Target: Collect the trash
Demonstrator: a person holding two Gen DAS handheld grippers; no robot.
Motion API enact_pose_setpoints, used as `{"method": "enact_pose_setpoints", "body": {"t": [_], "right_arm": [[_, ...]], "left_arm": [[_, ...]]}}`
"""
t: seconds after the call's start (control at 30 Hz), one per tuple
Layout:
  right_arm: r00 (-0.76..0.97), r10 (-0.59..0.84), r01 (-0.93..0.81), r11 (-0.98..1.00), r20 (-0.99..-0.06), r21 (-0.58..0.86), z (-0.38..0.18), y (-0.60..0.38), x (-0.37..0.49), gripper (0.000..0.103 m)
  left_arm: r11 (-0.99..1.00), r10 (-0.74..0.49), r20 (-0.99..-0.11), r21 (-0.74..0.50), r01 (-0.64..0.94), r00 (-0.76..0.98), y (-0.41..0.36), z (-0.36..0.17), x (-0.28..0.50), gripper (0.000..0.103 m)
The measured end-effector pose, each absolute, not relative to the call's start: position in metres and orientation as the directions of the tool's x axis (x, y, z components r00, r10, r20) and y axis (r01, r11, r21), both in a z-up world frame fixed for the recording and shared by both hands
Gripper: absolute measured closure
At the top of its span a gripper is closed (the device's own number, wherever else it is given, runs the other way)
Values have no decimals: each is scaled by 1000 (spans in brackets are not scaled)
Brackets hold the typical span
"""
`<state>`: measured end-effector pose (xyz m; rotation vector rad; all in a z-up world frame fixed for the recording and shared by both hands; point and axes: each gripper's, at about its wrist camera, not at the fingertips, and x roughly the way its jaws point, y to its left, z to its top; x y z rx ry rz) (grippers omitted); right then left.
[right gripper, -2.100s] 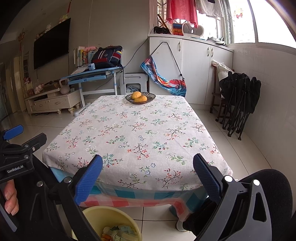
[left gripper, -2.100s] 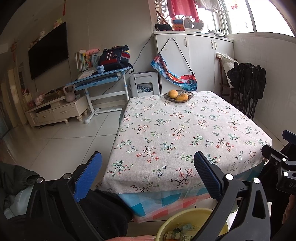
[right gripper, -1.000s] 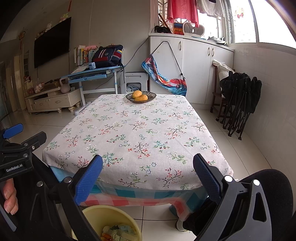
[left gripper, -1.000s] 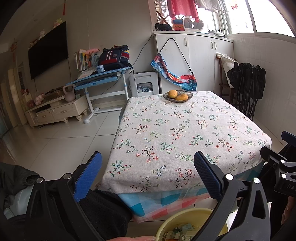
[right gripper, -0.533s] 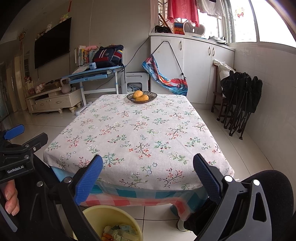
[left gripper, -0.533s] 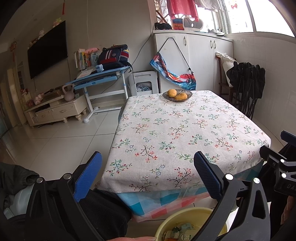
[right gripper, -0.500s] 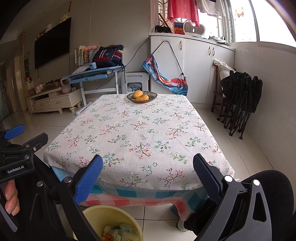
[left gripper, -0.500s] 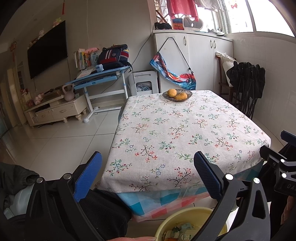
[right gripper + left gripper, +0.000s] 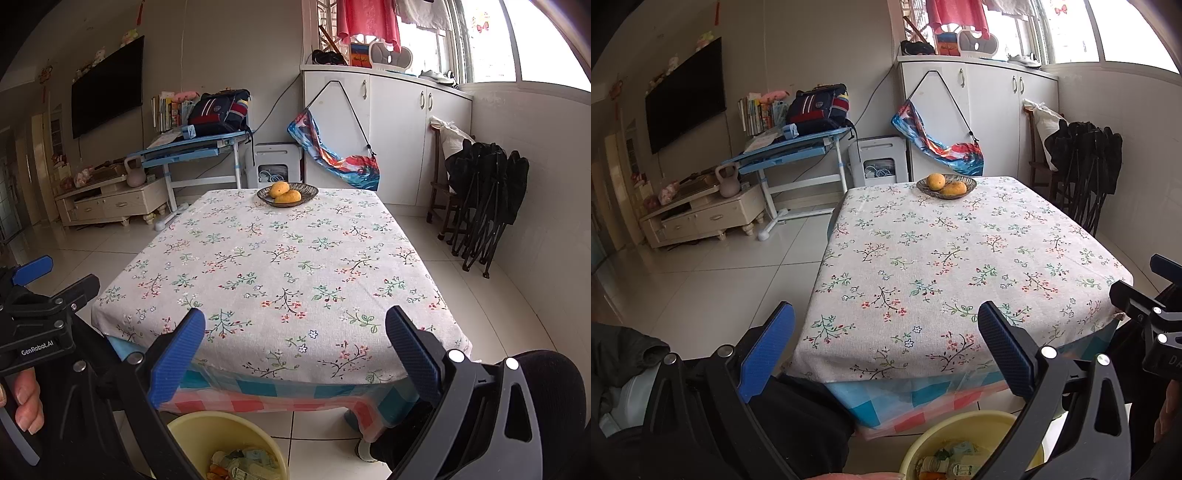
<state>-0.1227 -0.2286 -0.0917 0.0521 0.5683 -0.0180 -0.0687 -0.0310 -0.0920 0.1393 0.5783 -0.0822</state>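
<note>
A pale yellow round bin (image 9: 192,424) is seen at the bottom centre of the right wrist view, upright on the tiled floor below the table's near edge. Crumpled wrappers and small packets (image 9: 243,465) are piled inside. In the left wrist view the same bin (image 9: 945,421) is cut off by the bottom edge, right of centre.

Both wrist cams sit low at the near edge of the floral table (image 9: 953,251), facing along it toward the fruit bowl (image 9: 946,185) at the far end. Left view looks from off the near-left corner, right view (image 9: 288,258) nearer the middle. Shared: table, bowl (image 9: 287,193), yellow bin (image 9: 225,439) below.
</note>
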Motion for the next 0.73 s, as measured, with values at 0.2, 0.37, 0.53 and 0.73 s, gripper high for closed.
{"method": "enact_pose_setpoints", "body": {"t": [0.2, 0.37, 0.53, 0.73], "right_arm": [[833, 14, 21, 998, -553, 57, -87, -232, -101, 9], [824, 22, 1, 999, -566, 41, -82, -235, -61, 9], [793, 11, -5, 1000, -609, 12, -86, -244, 3, 7], [724, -54, 19, 998, -687, -59, -119, -257, 80, 7]], "left_arm": [[993, -81, -537, 30, 115, 840, -19, -84, -62, 7], [989, -66, -546, 73, 125, 835, -27, -74, -43, 7], [991, -43, -585, 80, 110, 810, -28, -68, -6, 7], [996, -8, -619, 61, 59, 786, -18, -72, 41, 7]]}}
